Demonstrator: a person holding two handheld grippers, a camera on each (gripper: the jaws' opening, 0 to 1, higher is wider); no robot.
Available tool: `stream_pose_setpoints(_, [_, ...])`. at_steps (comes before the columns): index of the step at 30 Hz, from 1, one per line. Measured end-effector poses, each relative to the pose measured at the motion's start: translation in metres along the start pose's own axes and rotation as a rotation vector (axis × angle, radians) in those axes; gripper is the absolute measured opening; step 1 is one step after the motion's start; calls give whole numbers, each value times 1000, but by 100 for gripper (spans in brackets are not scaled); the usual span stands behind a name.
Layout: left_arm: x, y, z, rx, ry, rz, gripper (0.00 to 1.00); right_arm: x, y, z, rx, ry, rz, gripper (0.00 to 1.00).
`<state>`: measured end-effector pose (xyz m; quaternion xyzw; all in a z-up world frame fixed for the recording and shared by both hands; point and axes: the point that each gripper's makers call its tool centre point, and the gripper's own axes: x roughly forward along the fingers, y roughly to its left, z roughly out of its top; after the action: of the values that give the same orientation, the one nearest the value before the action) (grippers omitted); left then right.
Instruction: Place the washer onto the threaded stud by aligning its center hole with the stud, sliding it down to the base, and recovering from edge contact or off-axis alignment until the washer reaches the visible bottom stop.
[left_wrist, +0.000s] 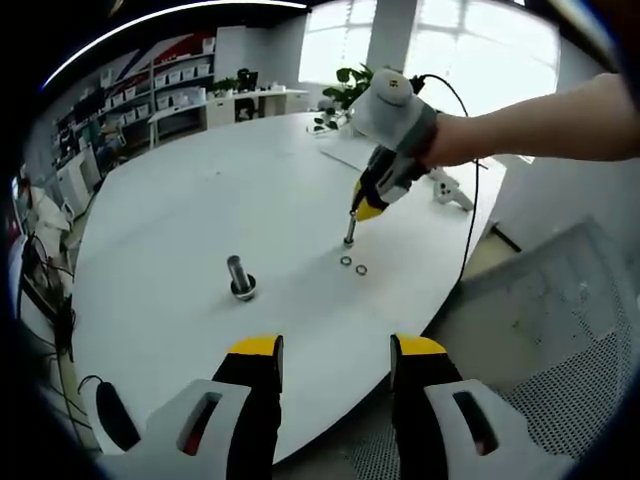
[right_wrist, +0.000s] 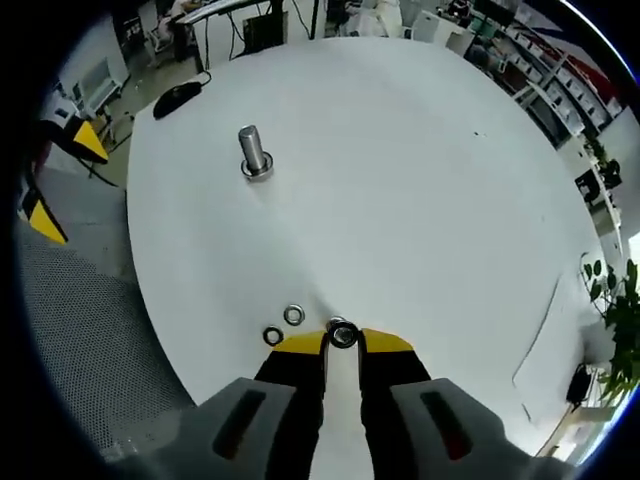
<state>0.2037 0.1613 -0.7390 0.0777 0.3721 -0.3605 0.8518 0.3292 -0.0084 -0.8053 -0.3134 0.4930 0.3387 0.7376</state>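
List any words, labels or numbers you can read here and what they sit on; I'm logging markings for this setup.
None is readable.
White bins on the background shelves: any labels are too small and blurred to read.
Upright grey threaded metal stud, small silver washers and round white table: no markings visible.

Left gripper (left_wrist: 335, 350): jaws parted, held level, nothing between them. Right gripper (right_wrist: 343, 342): jaws nearly closed, tips angled down; a bare forearm (left_wrist: 540, 125) extends behind it.
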Motion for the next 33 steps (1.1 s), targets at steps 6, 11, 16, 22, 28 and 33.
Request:
stream_pose_setpoints(6, [0,-1,0,1,-2,-3,41,2,-2,-2,-10,19,-2,14])
stream_pose_setpoints(11, [1,-1,0,1,2,-5,41,3,-3,-3,-3,20,3,14])
stream_pose_setpoints(16, [1,-1,-1,-1,6,-8,41,11,-4,-2,-5,34,11,14])
stream_pose_setpoints(22, [1,-1,-1,-2,6,-9,41,20,-4,-6,6,52,25,14])
stream_pose_setpoints(28, [2,0,-2,-8,8,-4,41,31,0,-10,7,72,40,14])
stream_pose_setpoints(33, [1,1,-3,-11,14,-2,41,41,-1,-14,16,84,55,14])
